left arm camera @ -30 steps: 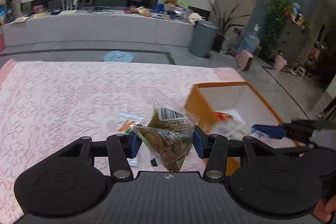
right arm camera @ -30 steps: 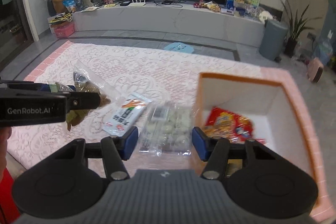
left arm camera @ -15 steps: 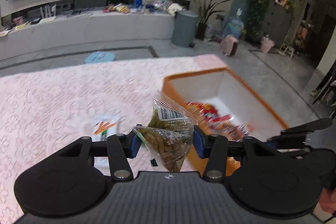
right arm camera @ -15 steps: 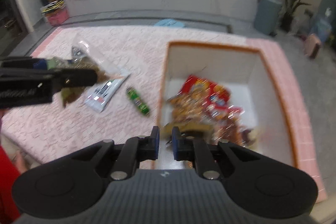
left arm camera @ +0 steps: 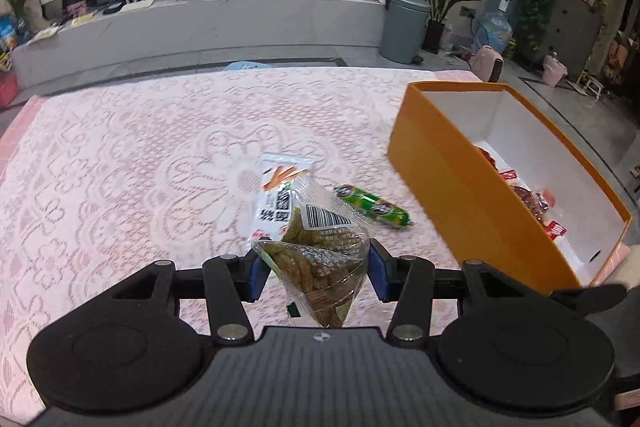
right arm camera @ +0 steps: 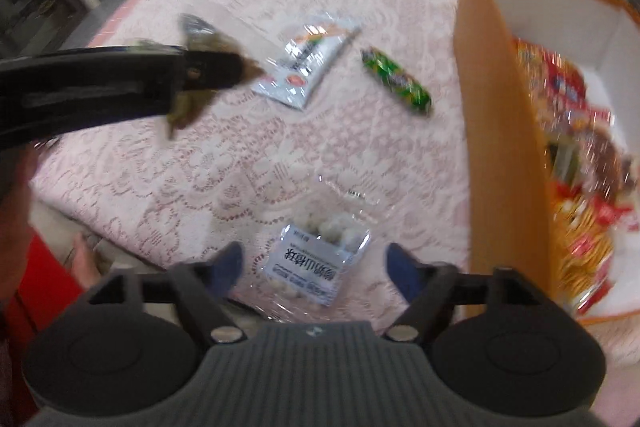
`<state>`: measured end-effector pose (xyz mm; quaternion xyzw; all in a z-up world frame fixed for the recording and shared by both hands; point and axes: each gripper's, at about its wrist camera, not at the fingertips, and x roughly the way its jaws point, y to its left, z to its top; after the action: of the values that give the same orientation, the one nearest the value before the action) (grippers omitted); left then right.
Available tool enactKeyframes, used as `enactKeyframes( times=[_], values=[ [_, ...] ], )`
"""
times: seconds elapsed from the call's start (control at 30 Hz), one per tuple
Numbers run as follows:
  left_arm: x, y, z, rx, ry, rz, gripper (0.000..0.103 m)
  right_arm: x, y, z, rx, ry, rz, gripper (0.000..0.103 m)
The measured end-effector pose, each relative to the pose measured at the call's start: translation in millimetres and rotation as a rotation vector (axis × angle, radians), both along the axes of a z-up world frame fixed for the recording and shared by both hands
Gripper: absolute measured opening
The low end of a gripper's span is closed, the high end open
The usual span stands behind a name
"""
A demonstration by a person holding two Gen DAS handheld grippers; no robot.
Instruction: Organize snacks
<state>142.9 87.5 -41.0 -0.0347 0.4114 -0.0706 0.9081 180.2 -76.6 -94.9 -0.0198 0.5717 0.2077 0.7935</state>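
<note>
My left gripper [left arm camera: 316, 275] is shut on a clear bag of brown-green snacks [left arm camera: 320, 255], held above the pink lace cloth [left arm camera: 120, 167]. The right wrist view shows that left gripper [right arm camera: 224, 67] and its bag [right arm camera: 200, 43] from the side at the left. My right gripper [right arm camera: 316, 267] points steeply down with its jaws opening. A clear bag of white balls [right arm camera: 316, 251] lies on the cloth between its fingers, and the pads do not press it. The orange box [left arm camera: 460, 187] at the right holds several red and orange packets [right arm camera: 580, 147].
A white carrot-print packet [left arm camera: 276, 199] and a green sausage stick [left arm camera: 372, 209] lie on the cloth between the grippers and the box wall [right arm camera: 504, 147]. Beyond the table stand a long low bench [left arm camera: 200, 23] and a grey bin [left arm camera: 404, 23].
The right gripper, shut above the box half a second ago, now stands open low over the white-ball bag. The left gripper sank a little, still holding its bag.
</note>
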Motion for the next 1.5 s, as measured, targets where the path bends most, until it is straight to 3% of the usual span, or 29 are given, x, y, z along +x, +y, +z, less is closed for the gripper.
enactKeyframes(
  times=[0.27,0.43,0.53,0.6,0.8,1.03,1.5],
  values=[
    [-2.3,20.5,3.3,-0.039,-0.012,0.026,0.057,19.5,19.6,-44.5,-0.093,0.113,-0.158,0.087],
    [-1.4,31.9,2.9,-0.055,-0.010,0.038,0.057,20.3,35.8,-53.5,-0.167,0.095,-0.159,0.088],
    [-0.8,34.0,2.9,-0.059,-0.010,0.043,0.057,17.1,41.1,-53.0,-0.200,0.071,-0.148,0.081],
    [-0.4,35.1,3.4,-0.061,-0.010,0.044,0.057,15.7,42.3,-50.3,-0.217,0.049,-0.137,0.067],
    [-3.2,31.3,8.7,-0.049,-0.018,0.025,0.057,14.0,37.3,-43.9,-0.180,0.051,-0.131,0.062],
    [-0.6,20.8,17.2,-0.031,-0.021,0.004,0.057,12.9,29.3,-6.5,-0.129,-0.012,-0.070,0.059],
    [20.5,-40.7,47.4,-0.047,-0.064,-0.118,0.057,27.5,-39.5,114.8,-0.069,-0.221,-0.044,0.059]
  ],
)
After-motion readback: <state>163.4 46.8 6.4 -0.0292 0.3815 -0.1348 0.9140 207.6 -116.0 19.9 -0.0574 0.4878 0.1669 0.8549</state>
